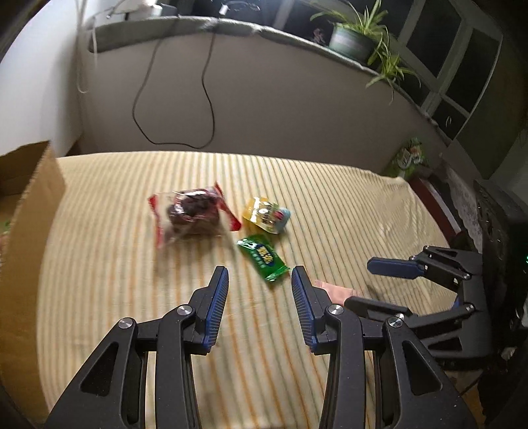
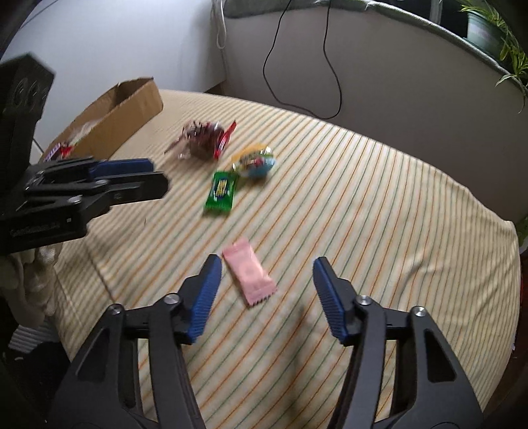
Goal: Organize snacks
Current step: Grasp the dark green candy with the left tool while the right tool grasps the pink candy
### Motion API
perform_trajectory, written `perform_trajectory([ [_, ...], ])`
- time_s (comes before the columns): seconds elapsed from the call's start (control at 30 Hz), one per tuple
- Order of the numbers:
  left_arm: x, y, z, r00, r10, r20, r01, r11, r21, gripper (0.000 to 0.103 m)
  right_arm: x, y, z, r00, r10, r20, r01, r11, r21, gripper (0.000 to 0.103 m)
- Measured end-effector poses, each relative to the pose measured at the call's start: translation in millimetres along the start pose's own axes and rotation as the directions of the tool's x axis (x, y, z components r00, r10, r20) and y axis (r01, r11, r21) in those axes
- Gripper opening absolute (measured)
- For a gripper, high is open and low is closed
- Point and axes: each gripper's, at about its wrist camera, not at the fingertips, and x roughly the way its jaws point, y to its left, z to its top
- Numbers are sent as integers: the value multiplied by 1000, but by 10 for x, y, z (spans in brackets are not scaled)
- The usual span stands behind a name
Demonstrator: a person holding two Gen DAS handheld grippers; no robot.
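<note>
Striped cloth [image 2: 379,204] lying under everything. We are hovering right gripper [image 2: 265,277], jaws apart, around pink wrapper [image 2: 249,272], not pressing. Left gripper [image 1: 260,283] empty, jaws parted, near green packet [image 1: 264,259]. Red bag [image 1: 193,213], yellow pouch [image 1: 265,214] beyond; box [image 2: 128,109] at left.

A striped cloth [image 1: 330,204] covers the surface. At twelve o'clock rises a pale wall [image 1: 280,109] with a black cable [image 1: 206,89] looping down it. On the ledge [image 1: 184,24] above, at one o'clock, stands a potted plant [image 1: 354,38] before dark windows [image 1: 439,36].
</note>
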Motion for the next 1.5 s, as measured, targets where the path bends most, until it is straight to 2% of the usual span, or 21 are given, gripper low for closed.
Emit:
perform_trajectory([
  [0.2, 229, -92, 48, 999, 17, -42, -16, 1000, 25, 38, 46, -23, -53, 1000, 13, -9, -13, 1000, 0, 49],
  [0.43, 416, -133, 75, 997, 54, -62, -51, 998, 39, 38, 50, -17, -32, 1000, 27, -2, -27, 1000, -12, 49],
  [0.63, 478, -197, 99, 993, 107, -53, -103, 991, 81, 23, 95, 31, -13, 1000, 29, -10, -29, 999, -31, 49],
  [0.83, 492, -249, 76, 989, 141, -44, -134, 981, 141, 20, 151, 89, -25, 1000, 5, -22, -6, 999, -50, 40],
  [0.9, 489, -259, 76, 989, 143, -42, -135, 980, 147, 19, 154, 94, -22, 1000, -5, -24, 4, 999, -48, 31],
  [1.0, 480, -251, 71, 990, 134, -41, -127, 982, 137, 18, 148, 69, -12, 1000, -7, -26, 6, 999, -40, 24],
  [1.5, 76, -116, 13, 994, 104, 9, -105, 989, 102, 18, -60, 40, -30, 1000, -16, 13, 16, 1000, -1, 21],
])
